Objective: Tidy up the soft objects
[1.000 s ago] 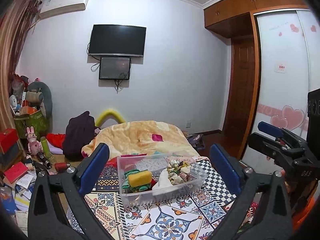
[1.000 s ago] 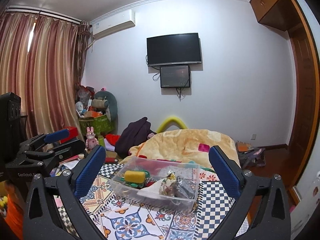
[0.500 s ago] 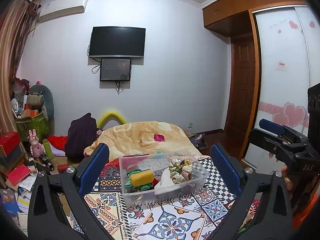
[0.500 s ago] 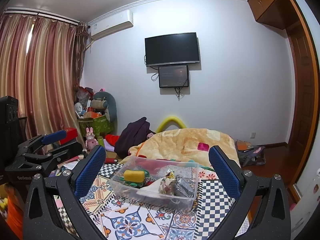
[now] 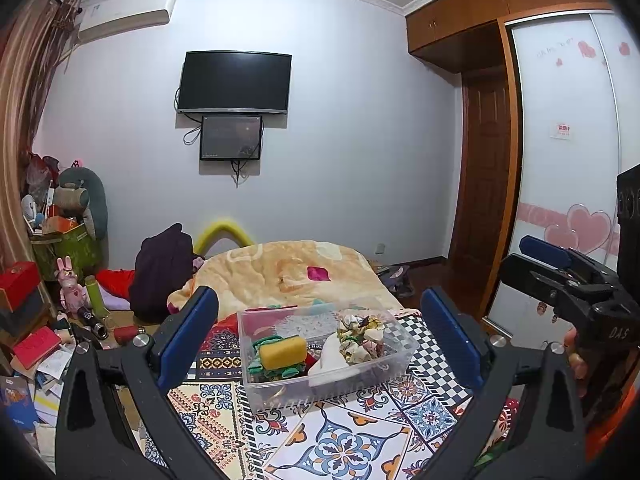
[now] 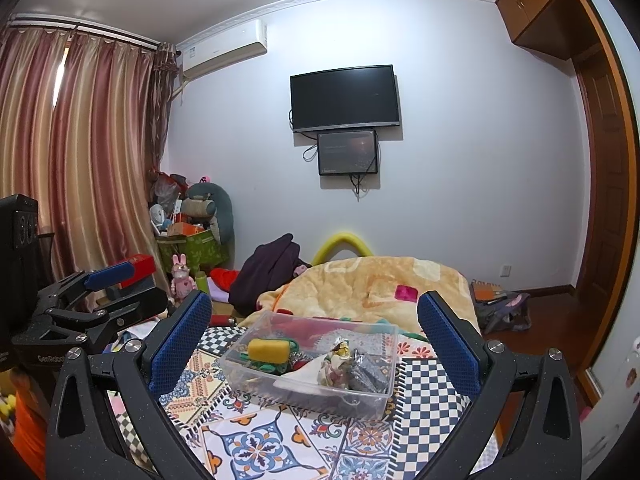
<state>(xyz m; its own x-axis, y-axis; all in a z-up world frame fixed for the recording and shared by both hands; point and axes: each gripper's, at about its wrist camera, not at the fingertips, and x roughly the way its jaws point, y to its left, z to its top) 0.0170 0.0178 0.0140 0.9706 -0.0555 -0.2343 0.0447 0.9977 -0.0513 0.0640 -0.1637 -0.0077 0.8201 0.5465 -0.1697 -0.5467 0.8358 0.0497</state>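
Home bedroom. Bed under plush peach-yellow blanket (image 6: pixel 376 284); black flat-screen television (image 6: pixel 345 98) mounted on pale wall; white wall air conditioner (image 6: pixel 224 48); striped pink-gold curtains (image 6: pixel 76 152); wooden door (image 5: pixel 486 216); white sliding wardrobe panels with pink heart decals (image 5: pixel 568 184); pink plush rabbit (image 6: pixel 181 276) among floor clutter.

The right gripper (image 6: pixel 314 330) hangs wide apart over a clear bin (image 6: pixel 310 364); the left gripper (image 6: pixel 108 292) sits at nine o'clock.

Before you, a bed (image 5: pixel 344 440) covered in patterned tile-print cloth carries a clear plastic bin (image 5: pixel 326 376) of soft items, with a peach blanket (image 5: pixel 288 272) bunched behind it.
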